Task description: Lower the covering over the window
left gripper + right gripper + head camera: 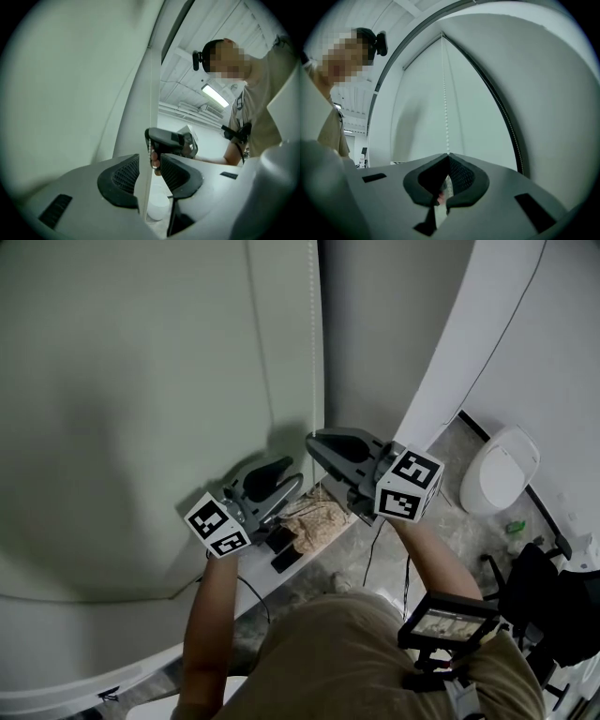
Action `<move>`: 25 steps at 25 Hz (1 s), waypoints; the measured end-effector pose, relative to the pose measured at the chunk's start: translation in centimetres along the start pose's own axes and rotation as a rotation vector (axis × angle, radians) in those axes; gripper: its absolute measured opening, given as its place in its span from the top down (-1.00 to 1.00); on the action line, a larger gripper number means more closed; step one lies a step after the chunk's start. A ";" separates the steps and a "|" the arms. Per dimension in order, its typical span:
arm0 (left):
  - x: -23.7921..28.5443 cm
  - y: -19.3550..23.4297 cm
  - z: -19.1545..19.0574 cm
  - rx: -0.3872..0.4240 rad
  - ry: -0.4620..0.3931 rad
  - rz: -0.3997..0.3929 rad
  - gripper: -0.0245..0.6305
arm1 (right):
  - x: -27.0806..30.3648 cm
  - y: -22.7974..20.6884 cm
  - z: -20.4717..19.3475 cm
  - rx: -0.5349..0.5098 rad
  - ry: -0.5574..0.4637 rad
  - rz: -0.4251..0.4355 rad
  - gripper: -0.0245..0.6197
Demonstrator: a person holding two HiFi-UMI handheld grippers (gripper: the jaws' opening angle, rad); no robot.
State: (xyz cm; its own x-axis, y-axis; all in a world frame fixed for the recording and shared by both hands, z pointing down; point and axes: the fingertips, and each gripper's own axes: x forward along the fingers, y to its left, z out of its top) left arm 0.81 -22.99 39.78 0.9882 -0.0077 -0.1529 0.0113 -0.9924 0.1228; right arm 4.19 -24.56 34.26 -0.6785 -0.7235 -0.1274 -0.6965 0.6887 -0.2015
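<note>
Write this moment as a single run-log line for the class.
task: lower blind | right gripper: shut on bead chain | left gripper: open, gripping nothing

Dim, greenish light. A soft shadow lies on the roller blind in the head view; a ceiling strip lamp glares in the left gripper view. Both gripper views bulge and blacken at the corners; the bead chain looks sharp, nearer surfaces perhaps soft.
</note>
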 end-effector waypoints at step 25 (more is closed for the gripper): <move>-0.1 3.1 4.1 0.001 -0.133 0.070 0.75 | 0.7 0.7 -11.8 0.077 0.262 0.066 0.90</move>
State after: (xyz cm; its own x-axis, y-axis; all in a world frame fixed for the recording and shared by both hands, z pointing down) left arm 0.17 -26.54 36.18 0.9575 -0.0930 -0.2730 -0.0570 -0.9889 0.1372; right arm 0.48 -23.98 45.50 -0.7658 -0.6334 0.1108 -0.6360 0.7207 -0.2760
